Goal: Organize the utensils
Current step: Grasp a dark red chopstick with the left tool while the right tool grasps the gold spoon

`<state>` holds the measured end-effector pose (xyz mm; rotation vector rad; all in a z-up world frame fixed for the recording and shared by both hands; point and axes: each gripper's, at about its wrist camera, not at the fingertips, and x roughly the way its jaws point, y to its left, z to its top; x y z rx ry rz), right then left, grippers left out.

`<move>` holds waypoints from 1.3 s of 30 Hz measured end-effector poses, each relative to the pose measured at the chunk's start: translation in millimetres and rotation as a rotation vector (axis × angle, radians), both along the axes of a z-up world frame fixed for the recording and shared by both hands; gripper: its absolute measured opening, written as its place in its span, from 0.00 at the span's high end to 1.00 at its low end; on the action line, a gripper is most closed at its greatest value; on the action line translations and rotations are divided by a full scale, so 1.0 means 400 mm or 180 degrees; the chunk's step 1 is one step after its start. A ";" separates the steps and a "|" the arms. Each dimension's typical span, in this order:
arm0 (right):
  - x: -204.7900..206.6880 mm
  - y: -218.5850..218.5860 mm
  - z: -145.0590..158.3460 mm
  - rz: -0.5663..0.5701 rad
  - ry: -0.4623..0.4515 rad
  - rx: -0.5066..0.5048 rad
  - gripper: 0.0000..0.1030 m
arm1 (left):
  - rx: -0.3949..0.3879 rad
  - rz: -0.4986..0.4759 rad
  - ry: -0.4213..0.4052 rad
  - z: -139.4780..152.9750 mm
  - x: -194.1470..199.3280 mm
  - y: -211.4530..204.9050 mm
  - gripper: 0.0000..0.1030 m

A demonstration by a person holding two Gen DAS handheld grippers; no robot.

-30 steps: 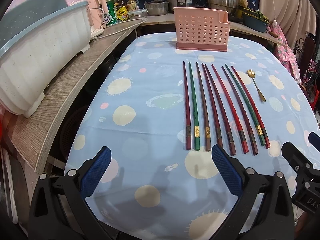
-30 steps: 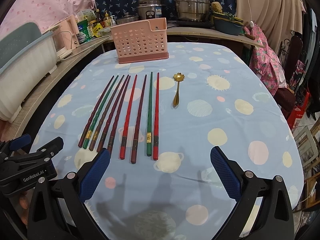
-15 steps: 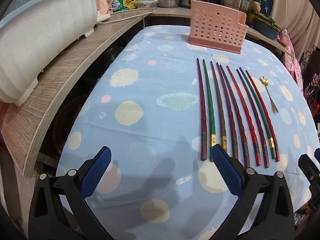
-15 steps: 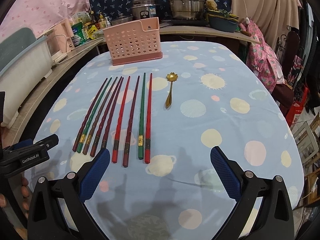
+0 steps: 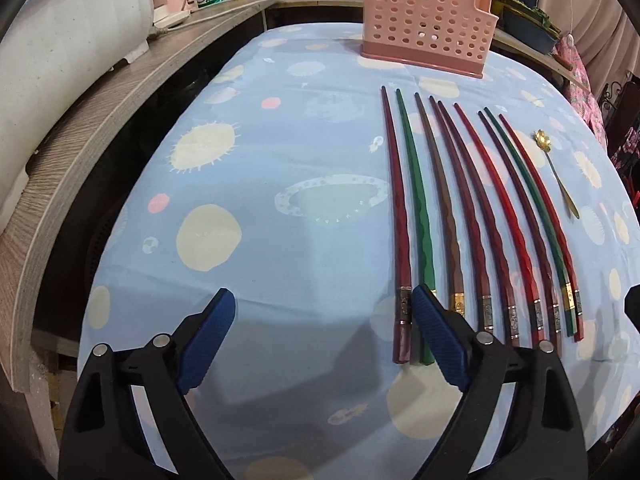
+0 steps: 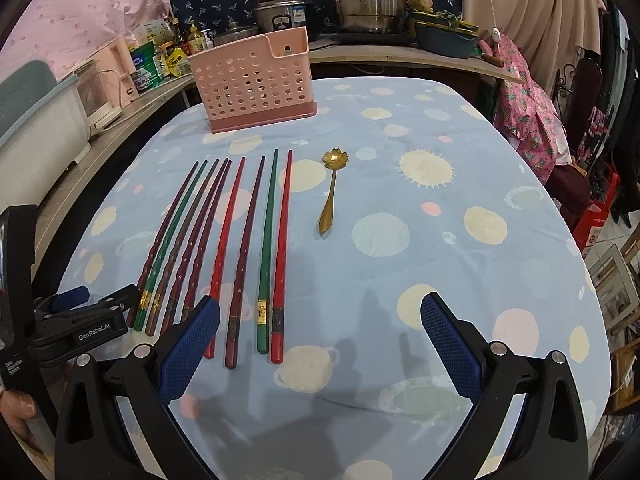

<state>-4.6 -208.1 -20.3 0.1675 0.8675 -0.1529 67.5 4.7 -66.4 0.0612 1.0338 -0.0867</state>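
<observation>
Left gripper (image 5: 322,300) dropped toward the ribbed chopsticks (image 5: 404,220), ridged fingers spread, just narrowing, pinching nothing.

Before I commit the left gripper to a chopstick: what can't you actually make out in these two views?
- Pink utensil basket: its inside is hidden by its own perforated walls in both views.
- Green chopstick: the left gripper's finger covers part of its butt, left wrist view.
- Red chopstick: right gripper's finger covers its butt.
- Band markings: too small.

Light is even and soft — grey shadows fall on the cloth (image 5: 280,160) near 6 o'clock. Both views are sharp, with edges bent and corners black.
</observation>
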 end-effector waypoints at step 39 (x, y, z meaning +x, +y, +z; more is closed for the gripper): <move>0.244 -0.105 -0.098 -0.0019 0.0184 0.0206 0.85 | -0.0034 -0.0068 0.0040 0.003 0.052 -0.026 0.90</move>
